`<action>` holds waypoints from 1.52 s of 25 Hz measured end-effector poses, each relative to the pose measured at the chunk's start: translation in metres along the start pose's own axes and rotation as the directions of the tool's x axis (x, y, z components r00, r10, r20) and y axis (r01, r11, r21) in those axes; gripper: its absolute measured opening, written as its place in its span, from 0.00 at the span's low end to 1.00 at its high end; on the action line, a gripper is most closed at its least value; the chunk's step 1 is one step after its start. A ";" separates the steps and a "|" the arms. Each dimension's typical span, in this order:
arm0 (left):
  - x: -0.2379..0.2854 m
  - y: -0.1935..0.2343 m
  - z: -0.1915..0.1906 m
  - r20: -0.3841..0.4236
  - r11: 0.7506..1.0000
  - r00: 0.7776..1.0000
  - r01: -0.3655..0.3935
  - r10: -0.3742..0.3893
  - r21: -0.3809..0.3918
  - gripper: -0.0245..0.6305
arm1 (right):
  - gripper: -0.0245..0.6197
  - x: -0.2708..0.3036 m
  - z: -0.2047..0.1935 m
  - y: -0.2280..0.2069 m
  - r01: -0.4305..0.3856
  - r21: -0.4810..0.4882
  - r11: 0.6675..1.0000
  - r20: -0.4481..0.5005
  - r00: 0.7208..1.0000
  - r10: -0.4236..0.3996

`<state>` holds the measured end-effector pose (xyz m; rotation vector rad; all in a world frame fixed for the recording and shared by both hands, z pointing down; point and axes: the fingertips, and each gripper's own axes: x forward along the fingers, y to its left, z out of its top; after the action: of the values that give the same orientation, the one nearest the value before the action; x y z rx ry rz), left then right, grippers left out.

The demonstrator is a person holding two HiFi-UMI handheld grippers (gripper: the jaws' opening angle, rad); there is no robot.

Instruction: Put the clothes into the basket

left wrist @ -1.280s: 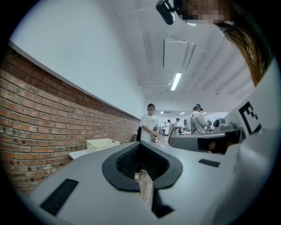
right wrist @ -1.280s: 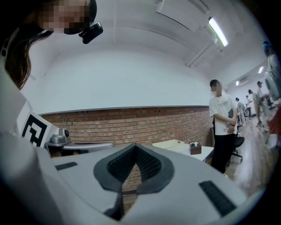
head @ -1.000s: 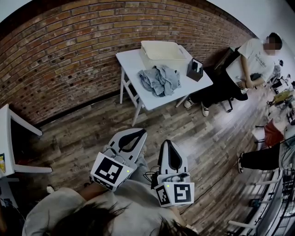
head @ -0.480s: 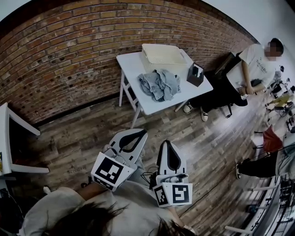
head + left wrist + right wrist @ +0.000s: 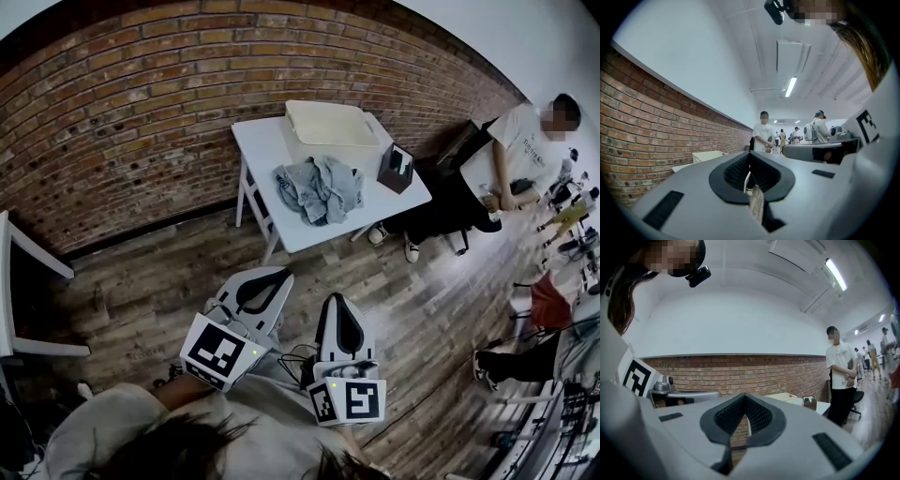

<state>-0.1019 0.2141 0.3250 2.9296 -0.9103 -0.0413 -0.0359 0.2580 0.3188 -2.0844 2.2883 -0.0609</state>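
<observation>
A heap of grey-blue clothes (image 5: 321,187) lies on a white table (image 5: 300,223) by the brick wall. Behind the heap stands a cream basket (image 5: 328,123). My left gripper (image 5: 277,274) and right gripper (image 5: 340,298) are held side by side over the wooden floor, well short of the table. Both are shut with nothing between the jaws. In the left gripper view the jaws (image 5: 750,154) meet at the tip, and the basket (image 5: 707,156) shows beyond them. In the right gripper view the jaws (image 5: 745,397) are closed too, with the basket (image 5: 786,398) far off.
A dark box (image 5: 397,167) stands at the table's right end. A person in a white shirt (image 5: 525,145) sits to the right of the table. Another white table edge (image 5: 19,253) is at the far left. More furniture (image 5: 553,291) crowds the right side.
Both grippers have moved a little toward the table. The table with the clothes and basket sits slightly nearer and lower in the head view.
</observation>
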 end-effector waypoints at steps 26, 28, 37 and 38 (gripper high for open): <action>0.193 0.104 0.008 -0.054 0.996 0.995 -0.082 0.083 0.027 0.05 | 0.05 0.187 0.006 -0.134 -0.046 0.042 0.998 -0.035 0.998 0.047; 0.207 0.114 0.006 -0.062 0.995 0.993 -0.096 0.097 0.020 0.05 | 0.05 0.203 0.004 -0.144 -0.057 0.045 0.997 -0.049 0.997 0.059; 0.262 0.146 0.001 -0.059 0.989 0.988 -0.143 0.146 0.050 0.05 | 0.05 0.259 -0.012 -0.178 -0.098 0.078 0.992 -0.092 0.990 0.105; 0.267 0.147 0.000 -0.064 0.989 0.987 -0.143 0.146 0.048 0.05 | 0.05 0.263 -0.013 -0.180 -0.104 0.087 0.991 -0.095 0.989 0.112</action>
<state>0.0349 -0.0579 0.3356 2.8751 -1.1238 0.0856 0.1175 -0.0208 0.3407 -1.9574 2.4070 -0.2554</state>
